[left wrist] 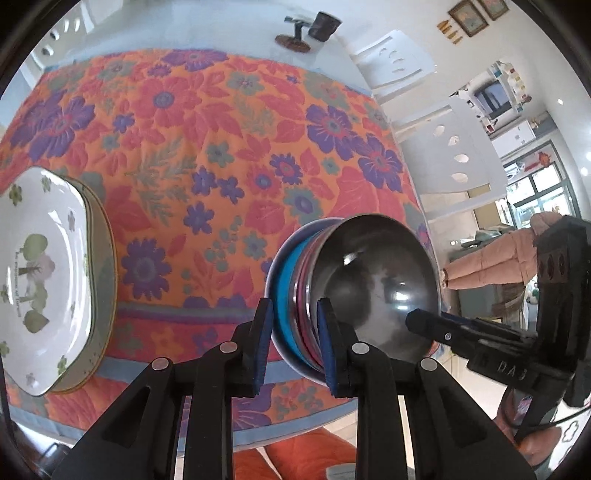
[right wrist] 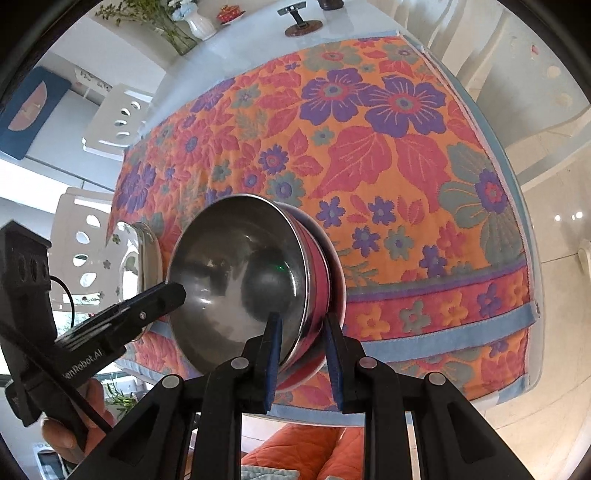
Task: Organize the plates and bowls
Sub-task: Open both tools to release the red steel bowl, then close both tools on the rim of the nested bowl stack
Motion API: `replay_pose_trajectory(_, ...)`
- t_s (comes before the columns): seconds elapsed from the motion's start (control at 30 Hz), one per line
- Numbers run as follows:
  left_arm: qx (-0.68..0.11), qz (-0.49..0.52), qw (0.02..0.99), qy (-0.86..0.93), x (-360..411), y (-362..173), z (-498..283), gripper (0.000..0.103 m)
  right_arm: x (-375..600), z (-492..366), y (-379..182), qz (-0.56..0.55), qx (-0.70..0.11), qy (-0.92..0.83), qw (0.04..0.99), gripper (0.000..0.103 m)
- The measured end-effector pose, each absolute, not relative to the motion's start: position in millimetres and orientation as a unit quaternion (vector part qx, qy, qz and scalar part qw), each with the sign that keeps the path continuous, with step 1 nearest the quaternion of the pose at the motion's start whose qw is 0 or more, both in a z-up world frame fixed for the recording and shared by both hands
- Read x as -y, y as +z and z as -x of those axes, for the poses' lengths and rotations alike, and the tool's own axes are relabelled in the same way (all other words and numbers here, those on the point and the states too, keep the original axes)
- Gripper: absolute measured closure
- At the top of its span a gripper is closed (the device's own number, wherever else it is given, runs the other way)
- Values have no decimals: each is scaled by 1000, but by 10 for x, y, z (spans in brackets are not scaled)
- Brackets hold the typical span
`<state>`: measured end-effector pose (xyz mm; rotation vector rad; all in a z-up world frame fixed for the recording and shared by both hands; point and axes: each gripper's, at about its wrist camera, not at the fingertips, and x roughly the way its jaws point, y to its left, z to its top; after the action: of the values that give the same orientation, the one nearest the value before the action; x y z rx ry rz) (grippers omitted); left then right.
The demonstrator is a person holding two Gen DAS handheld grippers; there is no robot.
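A nested stack of bowls [left wrist: 369, 280], steel on the inside with pink and blue ones around it, is at the near edge of the flowered tablecloth [left wrist: 221, 147]. My left gripper [left wrist: 295, 332] is shut on the stack's rim, one pad inside the steel bowl and one outside the blue one. My right gripper [right wrist: 303, 350] is shut on the opposite rim of the bowls [right wrist: 240, 266]. Each gripper also shows in the other's view: the right gripper [left wrist: 417, 319] and the left gripper [right wrist: 173, 293]. A stack of white plates [left wrist: 40, 273] with green prints lies to the left. Whether the bowls rest on the cloth is unclear.
White chairs [left wrist: 443, 155] stand around the table. At the far end are a small stand [left wrist: 295, 37], a dark cup [left wrist: 325, 24] and a vase of flowers [right wrist: 192, 22]. An orange cushion [right wrist: 306, 454] lies below the near edge. A hand [right wrist: 70, 432] holds the left gripper.
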<state>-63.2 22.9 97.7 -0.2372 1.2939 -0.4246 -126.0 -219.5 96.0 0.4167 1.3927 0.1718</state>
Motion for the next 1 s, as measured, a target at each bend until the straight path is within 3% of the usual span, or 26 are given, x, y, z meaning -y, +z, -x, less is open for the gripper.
replay_pose_trajectory(0.2, -534, 119, 806, -226, -232, 1484, 713, 81, 2216, 1307, 1397, -193, -582, 105, 783, 80)
replay_pose_trajectory(0.27, -497, 109, 832, -220, -229, 1723, 766, 80, 2220, 1329, 1636, -196, -545, 117, 807, 72)
replay_pose_trajectory(0.3, -481, 106, 842, -221, -232, 1835, 790, 77, 2220, 1344, 1735, -195, -528, 120, 818, 55)
replay_pose_trajectory(0.33, -469, 106, 848, -223, -235, 1932, 811, 67, 2227, 1370, 1833, -193, -509, 120, 830, 37)
replay_pose_trajectory(0.4, -456, 108, 855, -223, -249, 2032, 839, 52, 2209, 1439, 2029, -185, -464, 117, 858, 22)
replay_pose_trajectory(0.47, -447, 108, 862, -212, -263, 2088, 884, 35, 2203, 1471, 2100, -178, -449, 125, 867, 22)
replay_pose_trajectory(0.77, -423, 139, 874, -197, -353, 2237, 1087, 34, 2282, 1508, 2139, -148, -444, 122, 875, 22)
replay_pose_trajectory(0.9, -455, 132, 864, -174, -274, 1999, 1004, 33, 2170, 1388, 1894, -65, -488, 80, 867, 15)
replay_pose_trajectory(1.0, -492, 135, 846, -152, -272, 1687, 935, 33, 2227, 1289, 1564, -95, -518, 106, 844, 15)
